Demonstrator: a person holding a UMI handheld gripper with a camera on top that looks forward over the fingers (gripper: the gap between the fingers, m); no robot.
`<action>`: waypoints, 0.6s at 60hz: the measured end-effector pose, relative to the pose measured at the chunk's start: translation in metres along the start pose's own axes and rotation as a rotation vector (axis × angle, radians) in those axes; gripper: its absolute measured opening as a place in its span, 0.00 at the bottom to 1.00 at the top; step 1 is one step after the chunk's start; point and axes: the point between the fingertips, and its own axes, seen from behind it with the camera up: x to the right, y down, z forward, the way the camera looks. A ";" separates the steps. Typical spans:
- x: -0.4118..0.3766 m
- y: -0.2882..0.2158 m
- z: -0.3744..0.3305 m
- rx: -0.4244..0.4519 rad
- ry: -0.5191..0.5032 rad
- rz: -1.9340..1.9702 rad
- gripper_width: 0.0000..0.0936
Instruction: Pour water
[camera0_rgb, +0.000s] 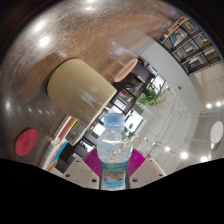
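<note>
A clear plastic water bottle with a blue-and-white label and a white cap stands between my gripper's two fingers. The pink pads press on the bottle's sides, so the gripper is shut on it. The whole view is tilted hard, so the bottle is tipped over with the gripper. A pale yellow cup with a round rim sits on the brown wooden table, beyond the bottle's cap and a little to its left. The bottle's base is hidden below the fingers.
A round pink coaster-like disc lies on the table near the fingers' left side. Beyond the table's edge are a stool, chairs, a green plant and bookshelves in a bright room.
</note>
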 end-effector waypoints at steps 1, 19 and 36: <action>0.000 -0.001 0.000 -0.001 0.002 -0.019 0.31; -0.006 0.000 0.001 -0.015 -0.001 0.028 0.31; 0.027 0.078 -0.004 -0.144 -0.005 1.009 0.32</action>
